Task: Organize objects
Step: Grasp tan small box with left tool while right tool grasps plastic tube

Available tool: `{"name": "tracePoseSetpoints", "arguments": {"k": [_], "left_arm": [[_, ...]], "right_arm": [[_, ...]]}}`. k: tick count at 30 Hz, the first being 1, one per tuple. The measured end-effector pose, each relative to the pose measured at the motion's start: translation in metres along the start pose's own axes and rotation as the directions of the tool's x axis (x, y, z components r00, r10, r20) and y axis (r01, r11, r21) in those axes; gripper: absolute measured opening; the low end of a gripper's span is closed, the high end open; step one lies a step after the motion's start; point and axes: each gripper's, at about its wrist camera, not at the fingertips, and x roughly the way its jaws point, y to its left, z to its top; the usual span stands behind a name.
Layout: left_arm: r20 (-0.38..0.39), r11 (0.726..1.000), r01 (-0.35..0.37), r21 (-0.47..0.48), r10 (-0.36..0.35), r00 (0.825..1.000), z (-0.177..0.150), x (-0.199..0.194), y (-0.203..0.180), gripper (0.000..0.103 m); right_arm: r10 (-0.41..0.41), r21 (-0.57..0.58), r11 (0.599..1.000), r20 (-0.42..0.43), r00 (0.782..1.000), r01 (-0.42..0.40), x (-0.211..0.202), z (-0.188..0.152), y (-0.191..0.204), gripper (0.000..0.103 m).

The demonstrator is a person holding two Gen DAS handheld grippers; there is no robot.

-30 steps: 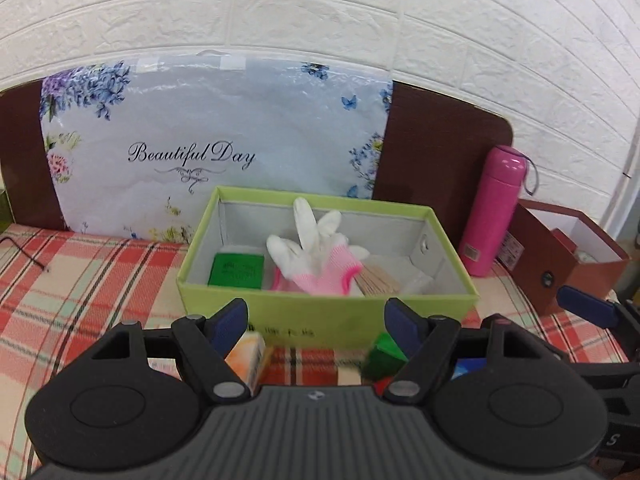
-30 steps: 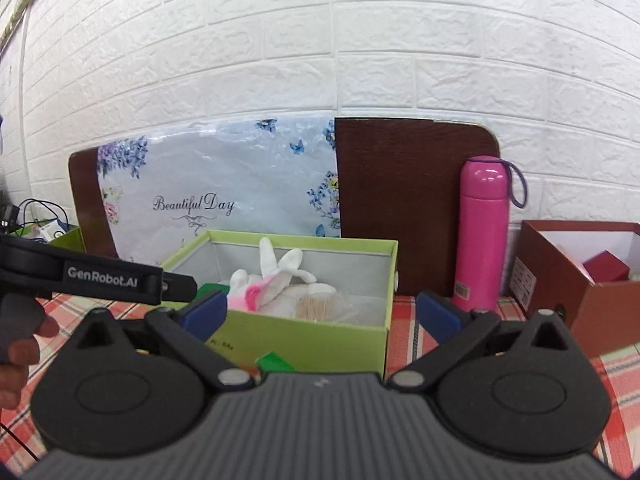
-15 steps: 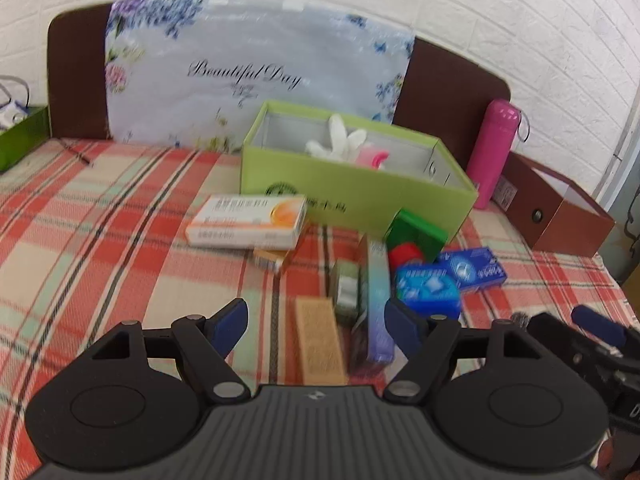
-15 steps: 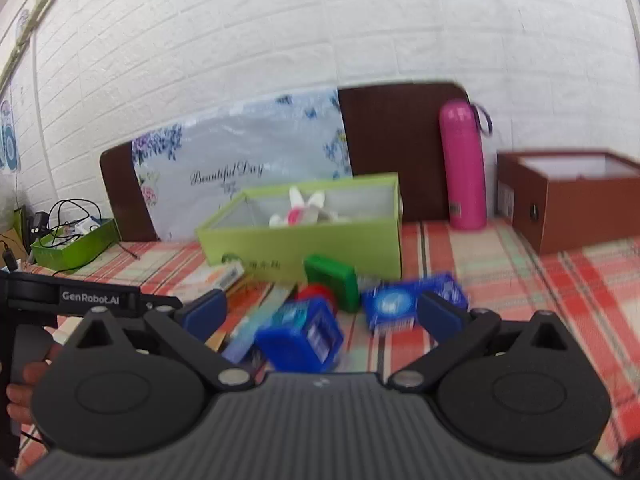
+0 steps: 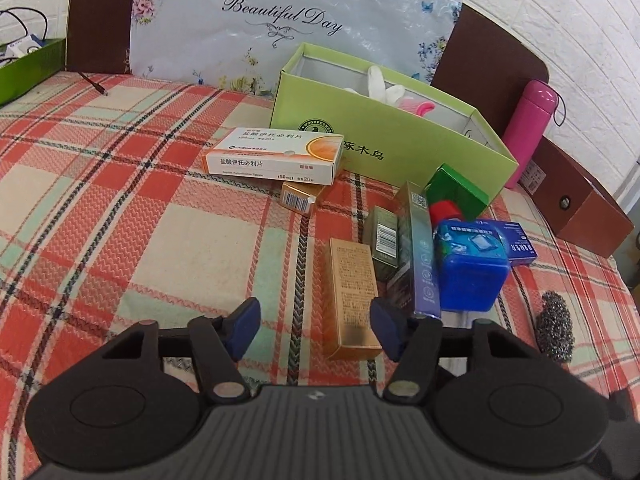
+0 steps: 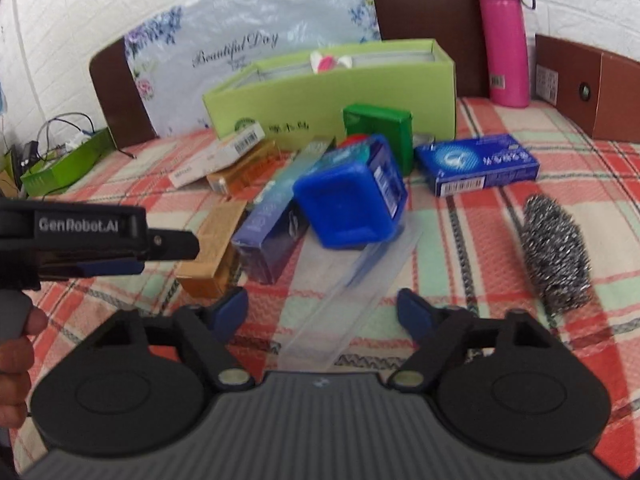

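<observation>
A green open box [image 5: 404, 148] [image 6: 336, 92] holds white and pink gloves [image 5: 384, 88]. In front of it lies a pile: a white-orange medicine box [image 5: 276, 156], a gold box [image 5: 352, 292] [image 6: 216, 248], a long purple box [image 5: 420, 248] [image 6: 276, 220], a blue tub [image 5: 472, 264] [image 6: 352, 196], a small green box [image 5: 456, 192] [image 6: 380, 128], a flat blue box [image 6: 476, 164] and a steel scourer [image 6: 556, 252]. My left gripper [image 5: 316, 326] is open and empty, its right finger beside the gold box. My right gripper [image 6: 324, 312] is open and empty above a clear plastic sleeve [image 6: 352, 292].
A pink flask [image 5: 528, 136] [image 6: 506, 36] and a brown box [image 5: 580, 200] [image 6: 588, 88] stand at the right. A green tray [image 5: 28, 68] with cables sits at the far left. A floral bag [image 5: 288, 20] leans on the dark headboard. The left gripper's body [image 6: 80, 236] shows in the right wrist view.
Both grippers have pulled back from the green box and tilted down over the pile on the checked cloth. Both stayed open and empty.
</observation>
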Motion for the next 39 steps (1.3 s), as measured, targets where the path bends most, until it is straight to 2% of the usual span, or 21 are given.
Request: {"name": "tracePoseSetpoints", "arguments": {"k": [3,7,8,11,14,17,20,21,22,24,26,29,35,37,38,39], "left_arm": [[-0.006,1.0,0.018,-0.012,-0.018,1.0,0.005,0.011,-0.004,0.056],[-0.027,1.0,0.03,0.009,-0.03,0.999,0.012,0.031,-0.018,0.053],[-0.036,0.999,0.033,0.016,-0.032,0.999,0.012,0.035,-0.022,0.045],[-0.023,0.997,0.003,0.083,-0.001,1.0,0.009,0.039,-0.028,0.037],[-0.031,0.996,0.026,0.083,-0.023,0.999,0.006,0.031,-0.021,0.035],[-0.059,0.991,0.044,0.129,-0.036,0.998,-0.004,0.015,-0.017,0.034],[-0.08,0.987,0.045,0.156,-0.033,0.996,-0.016,0.0,-0.014,0.034],[-0.076,0.987,0.033,0.16,-0.021,0.997,-0.019,-0.004,-0.014,0.034],[-0.064,0.987,0.014,0.161,-0.004,0.998,-0.02,-0.006,-0.015,0.035],[-0.034,0.986,-0.012,0.164,0.018,0.999,-0.02,-0.008,-0.015,0.052],[-0.027,0.988,-0.008,0.155,0.012,1.0,-0.019,-0.007,-0.013,0.051],[-0.053,0.991,0.003,0.131,0.004,0.999,-0.017,-0.004,-0.01,0.046],[-0.046,0.991,-0.012,0.131,0.018,0.999,-0.021,-0.002,-0.011,0.047],[-0.047,0.988,-0.009,0.153,0.017,0.999,-0.022,-0.001,-0.013,0.047],[-0.048,0.986,-0.011,0.166,0.02,0.999,-0.023,0.0,-0.013,0.045],[-0.045,0.984,-0.018,0.178,0.026,0.999,-0.024,0.0,-0.014,0.042]], "right_arm": [[-0.008,-0.033,0.999,0.009,1.0,0.008,-0.01,-0.006,-0.008,0.038],[-0.009,-0.033,0.999,-0.007,1.0,0.009,-0.027,-0.011,-0.026,0.029],[-0.008,-0.037,0.999,-0.012,1.0,0.007,-0.031,-0.012,-0.029,0.028],[-0.005,-0.049,0.999,-0.024,1.0,0.004,-0.04,-0.015,-0.037,0.027],[0.014,-0.062,0.998,-0.033,0.999,-0.016,-0.046,-0.016,-0.038,0.027],[0.035,-0.094,0.995,-0.051,0.998,-0.039,-0.045,-0.015,-0.035,0.029],[0.028,-0.105,0.994,-0.038,0.999,-0.032,-0.042,-0.014,-0.031,0.041],[0.021,-0.104,0.994,-0.038,0.999,-0.025,-0.039,-0.012,-0.03,0.041],[0.016,-0.102,0.995,-0.039,0.999,-0.019,-0.036,-0.011,-0.03,0.042],[0.018,-0.091,0.996,-0.036,0.999,-0.021,-0.031,-0.008,-0.03,0.042],[0.016,-0.081,0.997,-0.035,0.999,-0.019,-0.027,-0.005,-0.031,0.042],[0.006,-0.063,0.998,-0.033,0.999,-0.008,-0.021,0.0,-0.032,0.042],[-0.012,-0.055,0.998,-0.026,1.0,0.01,-0.013,-0.001,-0.029,0.042],[-0.023,-0.076,0.997,-0.023,0.999,0.021,-0.015,-0.004,-0.027,0.035],[-0.033,-0.088,0.996,-0.022,0.999,0.031,-0.016,-0.006,-0.026,0.028],[-0.031,-0.093,0.995,-0.023,0.999,0.029,-0.018,-0.007,-0.027,0.028]]}}
